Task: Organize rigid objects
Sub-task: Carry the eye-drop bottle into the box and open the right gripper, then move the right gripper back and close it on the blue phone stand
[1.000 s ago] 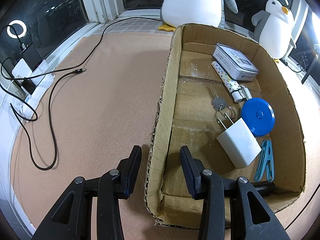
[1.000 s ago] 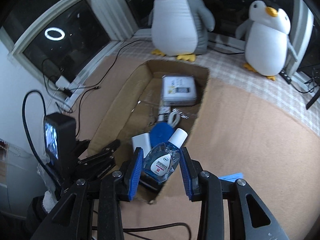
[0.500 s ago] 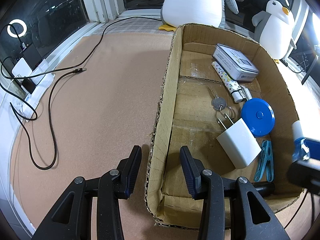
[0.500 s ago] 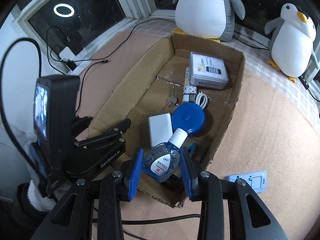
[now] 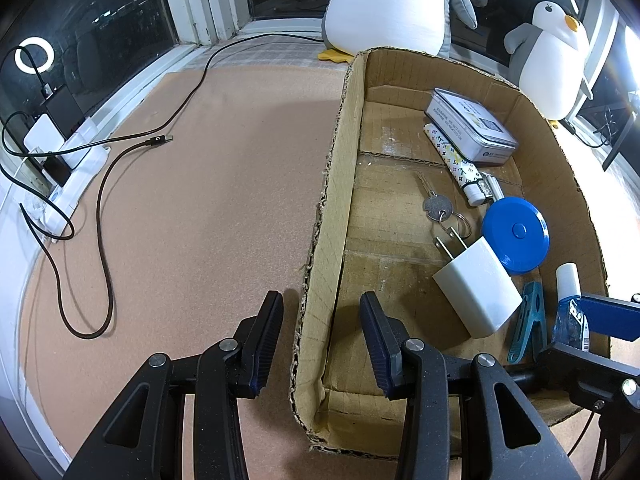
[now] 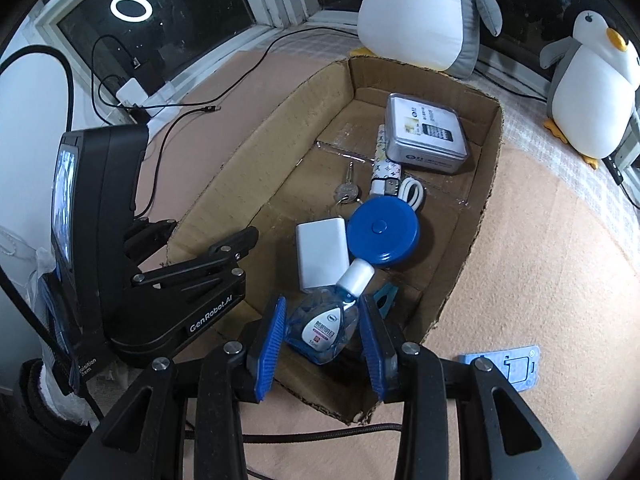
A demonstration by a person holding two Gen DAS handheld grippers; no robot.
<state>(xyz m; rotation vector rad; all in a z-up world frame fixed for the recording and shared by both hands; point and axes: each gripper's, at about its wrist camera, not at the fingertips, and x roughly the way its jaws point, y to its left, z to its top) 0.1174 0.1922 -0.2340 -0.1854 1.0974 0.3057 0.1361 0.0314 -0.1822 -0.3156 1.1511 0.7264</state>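
— Where's the eye-drop bottle [image 6: 325,325] now?
— Pinched in the right gripper [image 6: 323,339], over the cardboard box's [image 6: 256,168] near end, by the white charger [image 6: 320,254].
— And the left gripper [image 5: 320,338]?
— Fingers spread, straddling the box wall, holding nothing. Best lower the bottle into the bare corner, then let go

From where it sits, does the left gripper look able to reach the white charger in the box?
Probably yes. The left gripper is open and empty, straddling the cardboard box wall. The white charger lies uncovered just ahead, though the right gripper crowds that corner.
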